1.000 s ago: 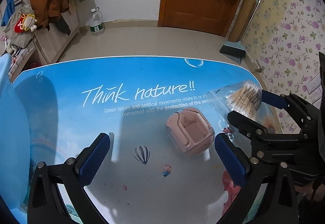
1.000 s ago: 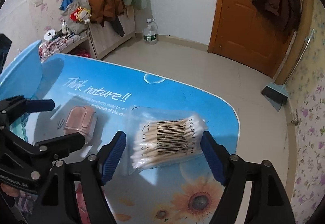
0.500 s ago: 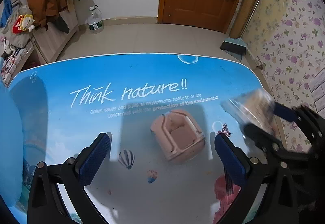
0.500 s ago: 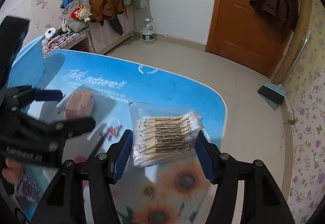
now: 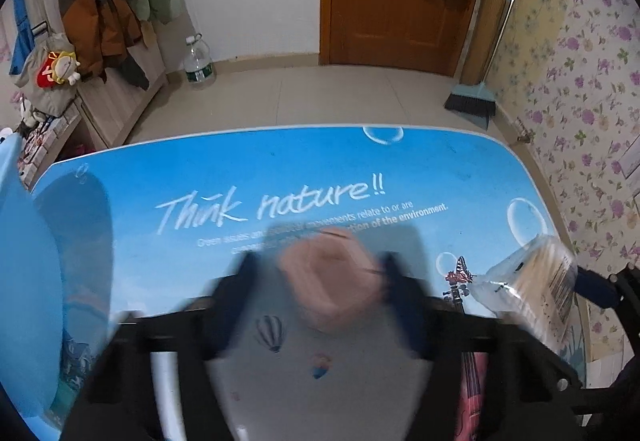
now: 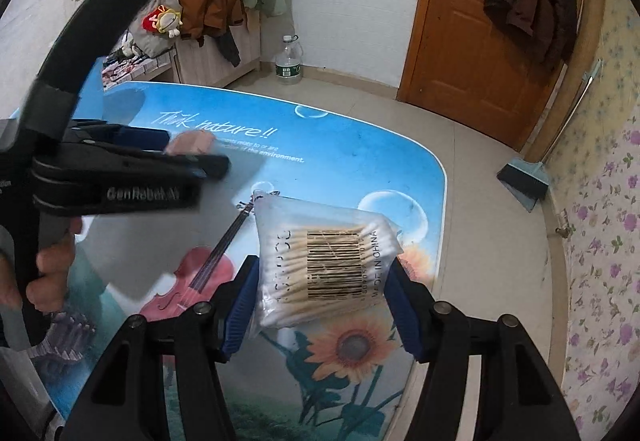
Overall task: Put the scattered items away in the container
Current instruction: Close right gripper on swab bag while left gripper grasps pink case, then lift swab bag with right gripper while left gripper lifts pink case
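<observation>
A printed blue worktop (image 5: 304,161) fills both views, its far edge rounded toward a tiled floor. At its left edge rises the pale blue wall of what looks like the container (image 5: 24,281), though too little of it shows to be sure.

Above the right near corner, the right tongs (image 6: 320,293) are closed on a clear bag of swabs (image 6: 326,261), the blue pads pressing its two short sides and the bag lifted off the worktop. The bag looks light and soft: loose, slippery film around a firm bundle of wooden sticks. The bundle's middle, where the tongs already sit, seems the sound place to hold; a pinch on the loose film alone would likely slip.

Near the middle of the worktop, just under the printed slogan, the left tongs (image 5: 320,301) stand on either side of a small pink case (image 5: 332,277). Motion blur smears both, so whether the pads touch the case cannot be told. The case looks rigid, smooth and rounded, probably light; its flatter opposite sides would likely take the pads best, since a grip on the curved corners could squirt it free.

Both items have yet to reach the container, judging by where they are.
</observation>
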### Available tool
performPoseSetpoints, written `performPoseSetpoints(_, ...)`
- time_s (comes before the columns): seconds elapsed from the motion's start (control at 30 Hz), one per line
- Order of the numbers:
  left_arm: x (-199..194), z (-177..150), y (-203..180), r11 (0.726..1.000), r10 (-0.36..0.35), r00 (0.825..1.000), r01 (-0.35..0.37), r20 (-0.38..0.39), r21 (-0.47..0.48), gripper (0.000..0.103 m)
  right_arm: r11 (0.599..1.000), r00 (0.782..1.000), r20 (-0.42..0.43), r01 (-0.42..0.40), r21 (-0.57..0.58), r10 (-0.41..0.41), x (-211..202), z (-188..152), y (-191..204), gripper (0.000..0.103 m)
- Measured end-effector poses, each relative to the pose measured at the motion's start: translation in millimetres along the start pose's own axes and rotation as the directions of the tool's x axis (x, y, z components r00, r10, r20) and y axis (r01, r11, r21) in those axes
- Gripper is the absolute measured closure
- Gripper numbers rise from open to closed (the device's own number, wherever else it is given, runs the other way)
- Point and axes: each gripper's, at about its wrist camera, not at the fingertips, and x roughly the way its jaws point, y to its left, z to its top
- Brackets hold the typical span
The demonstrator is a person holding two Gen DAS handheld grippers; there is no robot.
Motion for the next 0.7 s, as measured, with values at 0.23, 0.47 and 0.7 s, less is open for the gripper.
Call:
performPoseSetpoints(0.23,-12,-18,17,1.0,-0.013,1.0,0.013,0.001,0.025,0.056,1.0,1.0,-0.008,0.019,0.022,-0.019,-7,-7,14,0.04)
performPoseSetpoints(0.47,-34,-45,39,0.999,-0.013,1.0,0.013,-0.002,0.038,0.056,0.998,0.999,-0.016,0.029,0.05,-0.028,-21,-20,35,0.04)
performPoseSetpoints(0.7,-61,-80,71,0.999,0.001,1.0,-0.001,0.011,0.046,0.056,0.997,0.999,-0.018,0.05,0.063,-0.049,-37,-38,71,0.04)
